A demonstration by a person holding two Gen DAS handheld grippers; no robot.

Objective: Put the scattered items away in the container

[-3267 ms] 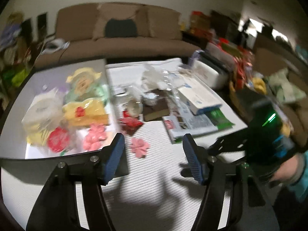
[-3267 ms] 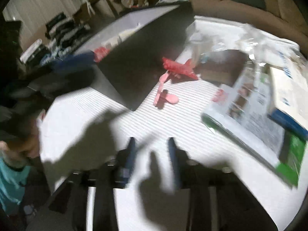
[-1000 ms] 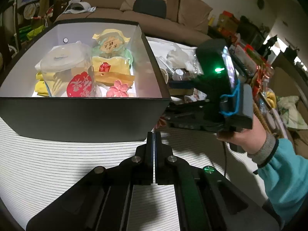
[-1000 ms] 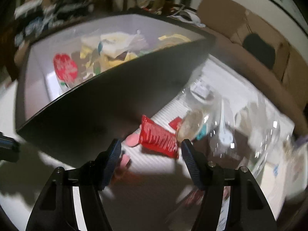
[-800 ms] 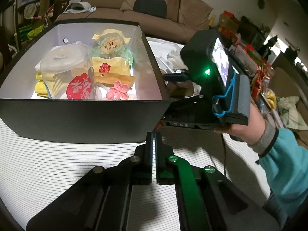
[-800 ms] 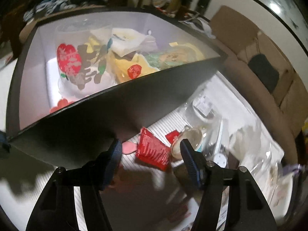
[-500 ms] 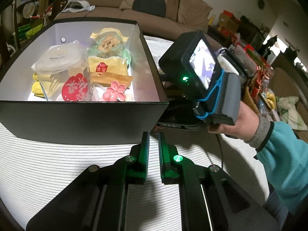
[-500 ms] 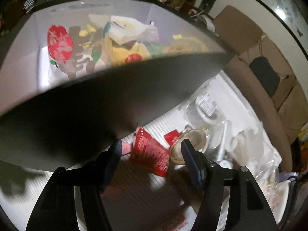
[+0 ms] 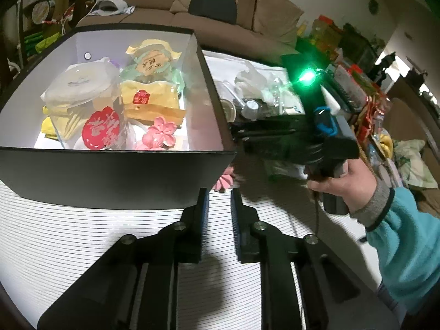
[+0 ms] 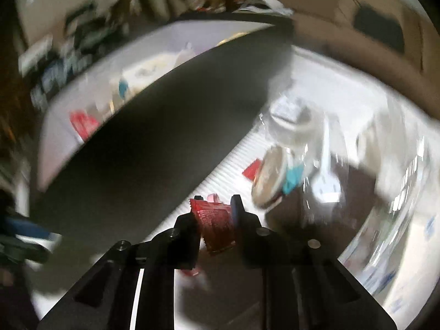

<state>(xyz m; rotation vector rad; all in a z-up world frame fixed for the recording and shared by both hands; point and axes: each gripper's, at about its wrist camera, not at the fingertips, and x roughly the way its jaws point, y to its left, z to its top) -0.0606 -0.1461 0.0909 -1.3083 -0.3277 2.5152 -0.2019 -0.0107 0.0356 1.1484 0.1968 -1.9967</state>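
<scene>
Right gripper: jaws have just been closing and now pinch the red sachet between the pads, close beside the black outer wall of the box; the view is blurred
Left gripper: jaws have just been opening to a narrow gap with nothing between them, poised over the white ribbed table just in front of the box's near corner
Box contents: a clear lidded tub with a red label, yellow packets, a pink flower
Loose items: another pink flower lies on the table at the box's corner; a round tin and clear plastic wrappers beyond the sachet
Person: a hand in a teal sleeve grips the right tool's handle
</scene>
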